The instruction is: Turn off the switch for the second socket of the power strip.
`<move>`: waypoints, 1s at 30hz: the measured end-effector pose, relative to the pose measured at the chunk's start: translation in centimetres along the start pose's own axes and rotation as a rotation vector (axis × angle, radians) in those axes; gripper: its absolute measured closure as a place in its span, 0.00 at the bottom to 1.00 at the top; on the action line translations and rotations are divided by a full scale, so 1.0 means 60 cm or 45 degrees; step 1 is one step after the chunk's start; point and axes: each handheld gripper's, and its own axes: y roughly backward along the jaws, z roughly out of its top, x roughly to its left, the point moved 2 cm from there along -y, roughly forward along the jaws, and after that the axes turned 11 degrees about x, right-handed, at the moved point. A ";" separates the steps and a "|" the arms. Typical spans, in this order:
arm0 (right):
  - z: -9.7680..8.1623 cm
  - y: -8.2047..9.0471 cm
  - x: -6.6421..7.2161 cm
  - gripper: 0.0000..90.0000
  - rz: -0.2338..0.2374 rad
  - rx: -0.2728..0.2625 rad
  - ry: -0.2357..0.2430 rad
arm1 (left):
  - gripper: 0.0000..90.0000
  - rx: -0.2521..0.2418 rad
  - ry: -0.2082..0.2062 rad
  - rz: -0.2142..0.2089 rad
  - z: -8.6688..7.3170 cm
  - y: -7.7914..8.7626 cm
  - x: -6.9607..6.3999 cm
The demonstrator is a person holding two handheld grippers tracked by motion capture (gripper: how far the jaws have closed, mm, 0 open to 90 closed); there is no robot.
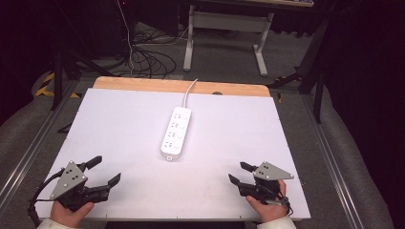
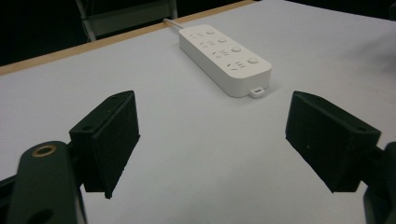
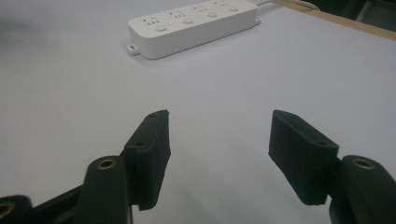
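Hands and both tools appear from above, where we hold the left gripper [image 1: 106, 170] and right gripper [image 1: 239, 172] wide apart and empty. Up close, the white power strip [image 2: 225, 59] shows buttons and sockets, lying mid-table [image 1: 119, 124], cord [image 1: 190, 89] trailing away.

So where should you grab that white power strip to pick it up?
Probably across its long sides, near the middle. The power strip lies flat on the white table, long and narrow, so its width should fit between open jaws. Come down from above with either tool; the right tool and left tool are both open and empty. Avoid the cord at its far end.
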 end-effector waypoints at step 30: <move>0.032 0.010 -0.001 0.43 0.013 0.032 0.026 | 0.20 -0.003 -0.032 0.043 0.004 0.007 -0.008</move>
